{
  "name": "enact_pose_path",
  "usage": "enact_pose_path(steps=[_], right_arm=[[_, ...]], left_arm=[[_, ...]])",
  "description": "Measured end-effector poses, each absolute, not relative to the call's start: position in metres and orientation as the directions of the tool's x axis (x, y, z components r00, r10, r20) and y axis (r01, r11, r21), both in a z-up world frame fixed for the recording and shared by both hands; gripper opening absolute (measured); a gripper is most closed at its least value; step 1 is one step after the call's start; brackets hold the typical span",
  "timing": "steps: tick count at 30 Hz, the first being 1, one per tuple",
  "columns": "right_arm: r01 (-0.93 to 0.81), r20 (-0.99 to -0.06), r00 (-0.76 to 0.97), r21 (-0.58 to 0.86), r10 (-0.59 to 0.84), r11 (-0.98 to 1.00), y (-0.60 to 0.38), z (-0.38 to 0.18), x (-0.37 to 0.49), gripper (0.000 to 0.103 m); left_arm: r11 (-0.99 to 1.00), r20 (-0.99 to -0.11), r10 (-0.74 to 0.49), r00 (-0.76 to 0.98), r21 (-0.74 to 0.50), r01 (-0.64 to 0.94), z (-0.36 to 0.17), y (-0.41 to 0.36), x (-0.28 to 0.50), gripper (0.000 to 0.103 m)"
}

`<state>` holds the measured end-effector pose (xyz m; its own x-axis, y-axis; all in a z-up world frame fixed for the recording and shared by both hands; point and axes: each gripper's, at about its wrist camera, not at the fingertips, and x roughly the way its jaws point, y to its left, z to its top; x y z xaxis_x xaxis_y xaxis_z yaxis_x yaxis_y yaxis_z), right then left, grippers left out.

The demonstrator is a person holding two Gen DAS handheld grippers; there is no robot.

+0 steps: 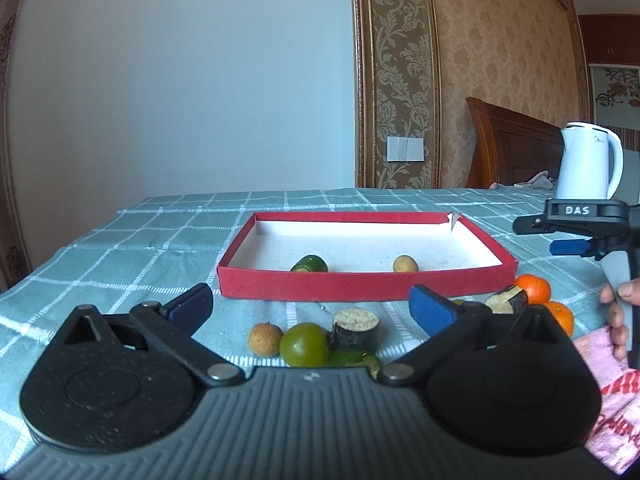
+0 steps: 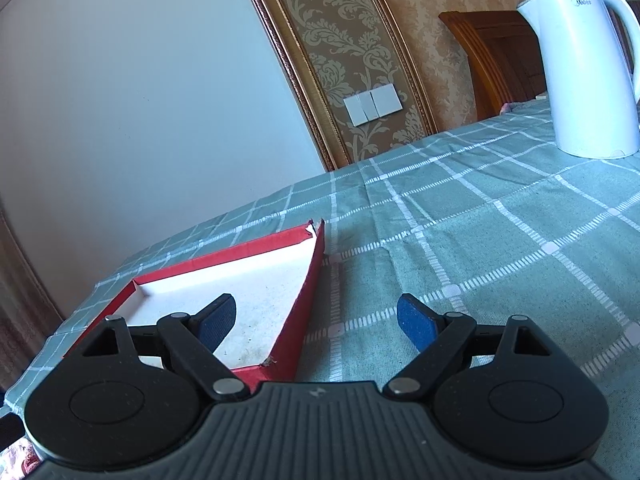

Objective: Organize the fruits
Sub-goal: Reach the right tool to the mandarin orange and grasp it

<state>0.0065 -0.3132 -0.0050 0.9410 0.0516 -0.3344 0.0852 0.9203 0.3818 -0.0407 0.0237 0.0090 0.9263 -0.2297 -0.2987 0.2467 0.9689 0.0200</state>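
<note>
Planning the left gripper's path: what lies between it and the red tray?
Left view: a longan, green tomato and eggplant piece before the red tray; left gripper open.

The letters "DAS" stand in white on a dark plate on top of the right gripper (image 1: 570,246), seen from the left wrist view. The white kettle (image 2: 588,72) carries a small round logo and the brand "Midea" in grey near its upper rim, readable in the right wrist view; in the left wrist view the same mark is too small to read. The pink cloth (image 1: 612,396) bears red print, too blurred to read.
</note>
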Motion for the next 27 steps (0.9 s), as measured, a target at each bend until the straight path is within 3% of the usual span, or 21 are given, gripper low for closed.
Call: enact_pose_path(steps=[4, 8, 16, 25, 27], right_arm=[[0.054, -0.335, 0.939, 0.372, 0.080, 0.927, -0.310, 0.006, -0.018, 0.088], [-0.003, -0.352, 0.931, 0.258, 0.097, 0.966, -0.295, 0.020, -0.051, 0.088], [-0.086, -0.426, 0.898, 0.071, 0.108, 0.994, -0.260, 0.010, -0.084, 0.088], [-0.147, -0.497, 0.858, 0.003, 0.129, 0.989, -0.237, -0.006, -0.070, 0.088], [-0.146, -0.509, 0.852, 0.000, 0.126, 0.989, -0.236, -0.009, -0.067, 0.083]], left_arm=[[0.975, -0.305, -0.221, 0.926, -0.063, 0.212, 0.008, 0.041, -0.033, 0.103], [0.981, -0.355, -0.192, 0.915, -0.098, 0.168, 0.006, 0.050, -0.022, 0.103], [0.985, -0.375, -0.167, 0.912, -0.107, 0.137, 0.004, 0.052, -0.018, 0.103], [0.987, -0.363, -0.135, 0.922, -0.127, 0.094, 0.004, 0.055, -0.020, 0.103], [0.988, -0.364, -0.130, 0.922, -0.127, 0.089, 0.005, 0.055, -0.019, 0.103]])
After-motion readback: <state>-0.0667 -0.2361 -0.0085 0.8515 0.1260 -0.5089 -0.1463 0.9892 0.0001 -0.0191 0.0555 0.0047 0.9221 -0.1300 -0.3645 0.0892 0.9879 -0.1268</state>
